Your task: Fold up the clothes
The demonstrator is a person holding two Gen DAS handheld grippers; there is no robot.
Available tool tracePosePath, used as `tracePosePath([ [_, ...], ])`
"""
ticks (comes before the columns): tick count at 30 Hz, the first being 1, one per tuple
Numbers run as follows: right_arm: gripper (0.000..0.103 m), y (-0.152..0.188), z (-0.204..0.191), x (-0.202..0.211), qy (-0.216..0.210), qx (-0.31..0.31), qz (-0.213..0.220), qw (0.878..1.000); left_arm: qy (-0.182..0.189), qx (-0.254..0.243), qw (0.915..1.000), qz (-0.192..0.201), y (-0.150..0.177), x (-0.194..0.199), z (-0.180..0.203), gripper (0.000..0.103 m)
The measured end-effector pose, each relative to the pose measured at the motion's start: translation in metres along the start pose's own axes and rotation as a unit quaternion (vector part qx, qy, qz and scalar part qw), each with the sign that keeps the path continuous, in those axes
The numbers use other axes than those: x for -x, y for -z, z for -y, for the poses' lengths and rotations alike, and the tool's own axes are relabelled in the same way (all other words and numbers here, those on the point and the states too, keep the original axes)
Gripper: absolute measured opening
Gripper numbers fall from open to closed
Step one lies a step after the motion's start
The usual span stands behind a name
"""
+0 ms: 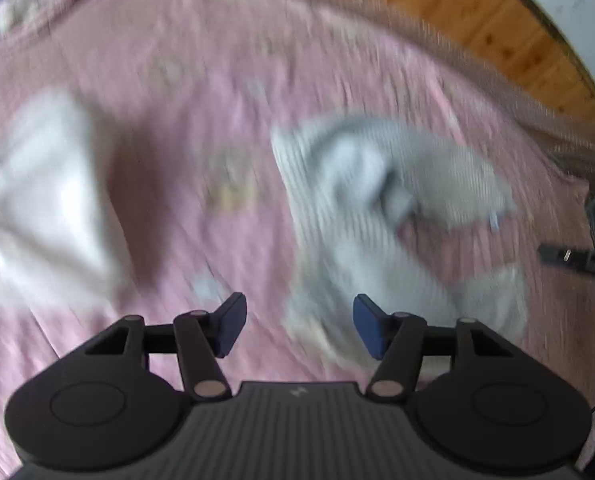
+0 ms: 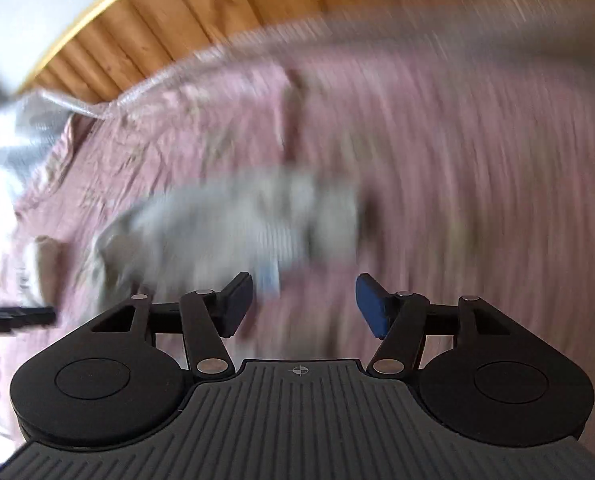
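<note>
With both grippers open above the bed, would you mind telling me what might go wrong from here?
1. Both views are smeared by motion, so aiming the left gripper at an edge of the crumpled grey garment may miss.
2. The garment lies directly on the wrinkled pink bedspread; the right gripper could pinch the bedspread along with it.
3. The white garment lies bunched nearby and might get dragged.

Bare pink bedspread [image 1: 201, 128] separates the grey garment [image 1: 377, 200] from the white garment [image 1: 45, 184]; a wooden headboard [image 1: 477, 12] bounds it.
</note>
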State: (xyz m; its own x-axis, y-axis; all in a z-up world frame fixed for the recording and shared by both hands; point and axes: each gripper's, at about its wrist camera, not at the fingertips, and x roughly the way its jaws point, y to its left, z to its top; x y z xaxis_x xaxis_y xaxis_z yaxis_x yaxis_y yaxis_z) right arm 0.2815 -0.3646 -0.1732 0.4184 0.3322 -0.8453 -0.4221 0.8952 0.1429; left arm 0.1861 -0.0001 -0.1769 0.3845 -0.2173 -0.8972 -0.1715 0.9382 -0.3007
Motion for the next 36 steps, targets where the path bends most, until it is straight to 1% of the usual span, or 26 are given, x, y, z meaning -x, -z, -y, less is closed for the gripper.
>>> tracePosePath([
  [1, 0.061, 0.016, 0.007, 0.001, -0.014, -0.028, 0.001, 1.000, 0.001, 0.002, 1.0000, -0.008, 0.006, -0.008, 0.004, 0.059],
  [2, 0.059, 0.033, 0.014, 0.002, -0.028, -0.056, 0.003, 0.998, -0.003, -0.001, 1.0000, -0.006, 0.007, -0.011, 0.009, 0.058],
  [3, 0.055, 0.049, 0.021, 0.003, -0.041, -0.084, 0.004, 0.996, -0.008, -0.007, 0.9999, 0.002, 0.005, -0.013, 0.014, 0.029],
  [4, 0.023, 0.060, 0.021, 0.003, -0.047, -0.088, 0.005, 0.995, -0.014, -0.013, 0.9998, 0.010, 0.003, -0.014, 0.020, 0.017],
  [5, 0.007, 0.059, 0.014, 0.006, -0.043, -0.067, 0.009, 0.997, -0.014, -0.012, 0.9996, 0.023, 0.002, -0.009, 0.021, 0.017],
  [7, 0.005, 0.051, 0.005, 0.020, -0.034, -0.046, 0.031, 0.998, -0.007, -0.006, 0.9984, 0.056, 0.001, 0.010, 0.019, 0.016],
  [10, 0.004, 0.040, -0.005, 0.043, -0.018, -0.020, 0.067, 0.997, 0.015, 0.019, 0.9939, 0.108, 0.009, 0.055, 0.002, 0.016],
  [11, 0.004, 0.037, -0.002, 0.056, -0.007, -0.025, 0.084, 0.996, 0.022, 0.023, 0.9933, 0.112, 0.013, 0.064, -0.004, 0.017],
  [12, 0.004, 0.033, 0.000, 0.069, 0.003, -0.029, 0.101, 0.994, 0.027, 0.024, 0.9936, 0.107, 0.019, 0.068, -0.009, 0.017],
  [13, 0.004, 0.030, 0.003, 0.082, 0.014, -0.034, 0.118, 0.992, 0.026, 0.024, 0.9951, 0.093, 0.025, 0.062, -0.013, 0.017],
  [14, 0.003, 0.029, 0.005, 0.088, 0.018, -0.038, 0.125, 0.991, 0.021, 0.024, 0.9970, 0.071, 0.031, 0.051, -0.016, 0.017],
  [17, 0.002, 0.037, 0.006, 0.076, 0.007, -0.051, 0.106, 0.993, -0.004, 0.019, 0.9997, 0.013, 0.052, 0.011, -0.020, 0.020],
  [19, 0.003, 0.042, 0.007, 0.069, -0.001, -0.059, 0.093, 0.994, -0.012, 0.005, 0.9994, 0.032, 0.060, 0.010, -0.016, 0.026],
  [20, 0.004, 0.045, 0.008, 0.065, -0.005, -0.063, 0.087, 0.994, -0.014, 0.002, 0.9995, 0.027, 0.060, 0.012, -0.014, 0.027],
  [21, 0.009, 0.047, 0.008, 0.061, -0.008, -0.067, 0.080, 0.994, -0.014, 0.002, 0.9995, 0.029, 0.061, 0.015, -0.013, 0.035],
  [22, 0.015, 0.050, 0.009, 0.057, -0.012, -0.071, 0.074, 0.995, -0.013, 0.003, 0.9993, 0.036, 0.061, 0.018, -0.013, 0.048],
  [23, 0.019, 0.053, 0.010, 0.054, -0.016, -0.075, 0.067, 0.995, -0.012, 0.003, 0.9989, 0.045, 0.062, 0.022, -0.013, 0.053],
  [24, 0.037, 0.055, 0.010, 0.050, -0.020, -0.079, 0.061, 0.995, -0.014, 0.005, 0.9985, 0.053, 0.061, 0.025, -0.013, 0.055],
  [26, 0.054, 0.057, 0.008, 0.039, -0.026, -0.080, 0.051, 0.995, -0.010, 0.017, 0.9978, 0.063, 0.057, 0.028, -0.015, 0.055],
  [28, 0.054, 0.047, -0.003, 0.016, -0.027, -0.055, 0.054, 0.997, -0.008, 0.032, 0.9968, 0.072, 0.051, 0.029, -0.016, 0.055],
  [30, 0.049, 0.043, -0.012, -0.012, -0.037, -0.042, 0.041, 0.998, -0.007, 0.044, 0.9958, 0.080, 0.044, 0.029, -0.018, 0.055],
  [31, 0.040, 0.042, -0.018, -0.019, -0.040, -0.028, 0.037, 0.998, -0.011, 0.046, 0.9955, 0.082, 0.041, 0.030, -0.016, 0.055],
  [32, 0.015, 0.042, -0.025, -0.018, -0.039, -0.002, 0.037, 0.999, -0.014, 0.044, 0.9954, 0.084, 0.039, 0.030, -0.015, 0.055],
  [33, 0.001, 0.042, -0.029, -0.013, -0.035, 0.018, 0.038, 0.999, -0.016, 0.042, 0.9954, 0.085, 0.036, 0.031, -0.014, 0.055],
  [36, 0.000, 0.044, -0.037, 0.018, -0.011, 0.048, 0.041, 0.998, -0.026, 0.031, 0.9953, 0.088, 0.035, 0.034, -0.010, 0.057],
])
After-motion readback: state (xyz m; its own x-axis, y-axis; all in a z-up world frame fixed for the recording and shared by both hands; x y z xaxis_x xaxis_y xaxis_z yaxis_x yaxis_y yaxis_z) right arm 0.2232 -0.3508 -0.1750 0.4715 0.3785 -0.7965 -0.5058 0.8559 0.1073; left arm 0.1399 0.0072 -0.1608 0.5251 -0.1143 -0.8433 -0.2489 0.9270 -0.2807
